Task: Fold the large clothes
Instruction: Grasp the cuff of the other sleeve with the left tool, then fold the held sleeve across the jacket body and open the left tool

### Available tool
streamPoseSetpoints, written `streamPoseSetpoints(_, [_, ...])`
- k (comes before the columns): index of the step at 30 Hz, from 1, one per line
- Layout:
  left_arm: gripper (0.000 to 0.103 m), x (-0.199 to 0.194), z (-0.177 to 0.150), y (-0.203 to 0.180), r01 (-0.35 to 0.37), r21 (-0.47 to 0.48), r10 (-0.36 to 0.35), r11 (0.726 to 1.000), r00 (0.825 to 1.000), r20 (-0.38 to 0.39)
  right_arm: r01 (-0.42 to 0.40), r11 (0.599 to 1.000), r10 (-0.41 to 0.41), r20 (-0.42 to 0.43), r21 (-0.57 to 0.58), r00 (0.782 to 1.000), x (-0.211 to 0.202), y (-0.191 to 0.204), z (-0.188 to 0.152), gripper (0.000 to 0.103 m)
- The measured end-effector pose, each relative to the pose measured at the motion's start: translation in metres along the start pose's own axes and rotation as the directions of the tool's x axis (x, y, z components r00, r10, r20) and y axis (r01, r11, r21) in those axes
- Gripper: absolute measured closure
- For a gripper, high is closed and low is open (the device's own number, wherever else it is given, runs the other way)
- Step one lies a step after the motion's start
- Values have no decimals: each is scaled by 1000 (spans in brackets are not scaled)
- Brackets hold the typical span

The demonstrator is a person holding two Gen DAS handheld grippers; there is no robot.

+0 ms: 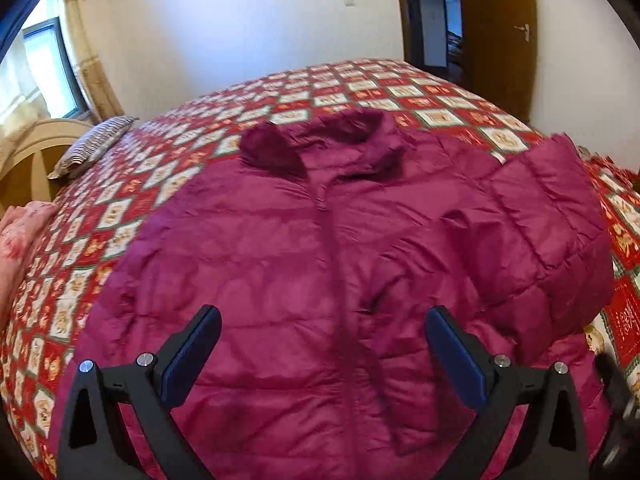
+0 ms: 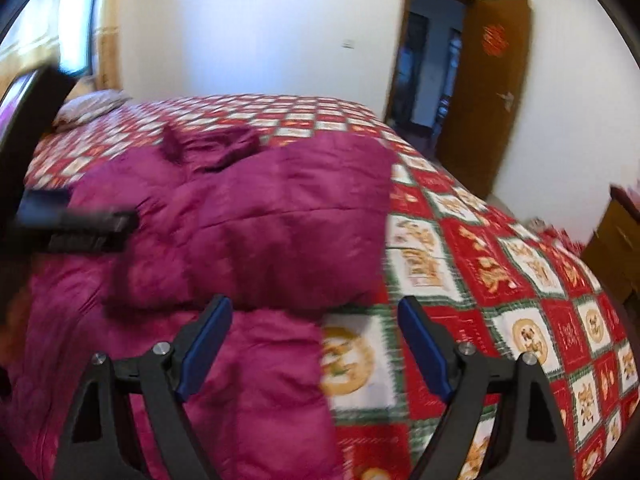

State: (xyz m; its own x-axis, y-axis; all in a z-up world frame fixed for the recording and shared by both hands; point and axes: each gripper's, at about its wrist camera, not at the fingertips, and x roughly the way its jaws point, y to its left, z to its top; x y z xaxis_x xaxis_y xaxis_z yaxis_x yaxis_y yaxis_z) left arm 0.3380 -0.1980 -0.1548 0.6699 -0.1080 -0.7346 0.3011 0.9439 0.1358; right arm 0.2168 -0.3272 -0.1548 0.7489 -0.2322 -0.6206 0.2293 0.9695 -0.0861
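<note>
Premises are a domestic bedroom, identified by a large bed (image 1: 360,92) under a red, white and green patterned quilt. At the bed's left end stand a cream arched headboard (image 1: 36,148) and a striped pillow (image 1: 94,146), with a curtained window (image 1: 48,68) behind them. Beyond the bed's far side is a plain white wall (image 2: 260,28); a brown wooden door (image 2: 486,92) stands open past its far right corner, and a wooden cabinet (image 2: 616,240) sits to its right.

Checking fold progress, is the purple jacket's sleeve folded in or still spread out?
One sleeve is folded in across the jacket front, its quilted panel lying over the chest. The other sleeve cannot be made out.
</note>
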Motion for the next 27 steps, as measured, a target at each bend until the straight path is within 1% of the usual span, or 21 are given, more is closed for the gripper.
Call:
streamPoseSetpoints(2, [1,7,0,-6,33,5,-33,999,999,-12,22,998,-21,-7,55,1000,7,-17,7,16])
streamPoseSetpoints(3, [2,10,-1,-9,50,8,-50,999,999,-16,22,997,-22,-7,68,1000,7,-19,8,16])
streamPoseSetpoints(5, [30,14,-3,-14,103,13,-103,995,994,-23,28,996,-27,-12,89,1000,11,-27,10,16])
streamPoseSetpoints(6, [65,16,-4,-16,143,12,-142,990,989,-33,30,996,-29,-14,89,999,10,-27,10,16])
streamPoseSetpoints(7, [89,18,-5,-16,191,2,-191,982,980,-51,32,996,-31,-16,86,999,11,-29,10,16])
streamPoseSetpoints(8, [90,17,-5,-15,212,-9,-213,977,976,-54,38,996,-37,-18,83,999,11,-30,10,15])
streamPoseSetpoints(10, [96,9,-4,-13,221,-5,-221,975,975,-24,45,995,-43,-23,85,999,11,-32,10,15])
streamPoseSetpoints(12, [97,1,-2,-6,227,-10,-227,974,974,-3,46,995,-44,-28,93,999,12,-35,9,15])
streamPoseSetpoints(14, [98,-9,-1,6,215,-14,-215,976,976,18,46,994,-43,-35,97,998,14,-40,9,15])
streamPoseSetpoints(15, [98,-16,-1,14,195,-7,-194,981,980,38,43,994,-40,-39,98,998,15,-40,8,15])
streamPoseSetpoints(18, [98,-29,-3,39,163,-12,-162,987,985,66,34,995,-30,-45,97,999,17,-42,8,15])
streamPoseSetpoints(22, [98,-32,-14,65,117,-21,-115,993,991,74,6,995,-1,-58,96,998,20,-39,7,16])
streamPoseSetpoints(24, [98,-27,-24,72,86,-16,-85,996,995,58,-8,996,15,-74,86,997,22,-36,6,16])
streamPoseSetpoints(27, [98,-15,-39,76,45,-16,-44,999,999,14,-23,998,30,-104,65,994,26,-32,5,16])
